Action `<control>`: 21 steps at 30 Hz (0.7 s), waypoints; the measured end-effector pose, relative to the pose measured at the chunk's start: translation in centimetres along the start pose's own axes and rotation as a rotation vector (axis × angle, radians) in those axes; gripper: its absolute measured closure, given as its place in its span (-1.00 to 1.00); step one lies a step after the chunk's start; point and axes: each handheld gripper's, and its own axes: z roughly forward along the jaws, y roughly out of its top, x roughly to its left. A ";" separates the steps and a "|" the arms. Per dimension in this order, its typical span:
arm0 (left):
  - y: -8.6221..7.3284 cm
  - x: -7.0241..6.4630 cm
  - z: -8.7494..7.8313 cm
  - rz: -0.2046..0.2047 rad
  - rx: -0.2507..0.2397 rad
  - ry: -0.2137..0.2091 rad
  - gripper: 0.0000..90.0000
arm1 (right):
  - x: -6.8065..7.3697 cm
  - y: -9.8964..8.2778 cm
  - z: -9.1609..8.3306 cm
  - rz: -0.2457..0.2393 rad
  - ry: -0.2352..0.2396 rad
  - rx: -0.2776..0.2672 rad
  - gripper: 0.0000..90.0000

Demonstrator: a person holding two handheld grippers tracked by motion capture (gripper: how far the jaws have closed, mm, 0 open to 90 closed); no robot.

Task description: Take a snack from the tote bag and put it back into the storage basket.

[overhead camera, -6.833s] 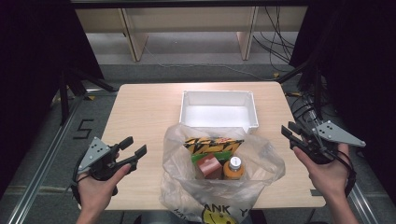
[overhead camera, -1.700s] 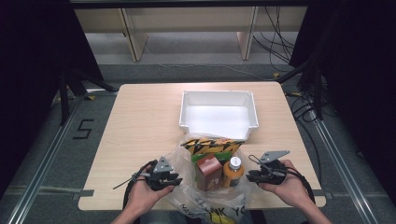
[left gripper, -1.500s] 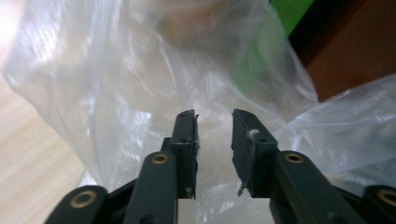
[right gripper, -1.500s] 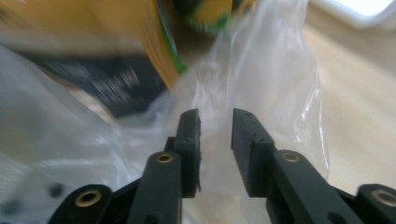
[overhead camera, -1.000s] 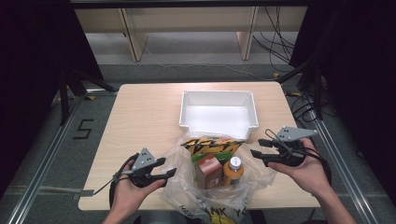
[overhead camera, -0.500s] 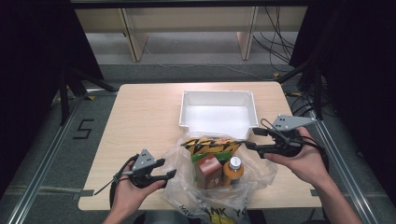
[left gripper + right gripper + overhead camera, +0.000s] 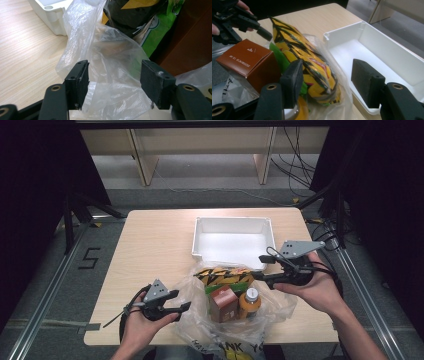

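Note:
A clear plastic bag (image 7: pixel 280 306) lies at the table's near edge. It holds a yellow-and-black snack bag (image 7: pixel 222 275), a brown box (image 7: pixel 223 304), a green packet (image 7: pixel 216 288) and an orange bottle (image 7: pixel 250 302). My left gripper (image 7: pixel 187 306) sits at the bag's left side. Its jaws have just been opening and stand wide, with loose bag film (image 7: pixel 112 62) between the pads and not pinched. My right gripper (image 7: pixel 255 276) hovers at the bag's right rim, its jaws also just opened. The snack bag (image 7: pixel 299 50) lies beyond its left pad and nothing is gripped.
A white tray (image 7: pixel 232 222) stands just beyond the bag, its wall (image 7: pixel 387 42) close to my right gripper. Bare wooden tabletop (image 7: pixel 150 245) stretches to the left. Cables and shelf legs stand on the floor past the table's far edge.
The right gripper has risen and shifted left toward the bag's far rim. The left gripper has stayed put, and its jaws look slightly wider.

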 end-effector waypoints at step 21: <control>0.4 0.0 -0.1 0.029 -0.020 -0.007 -0.14 | 0.2 1.0 4.3 -0.043 0.108 0.105 0.02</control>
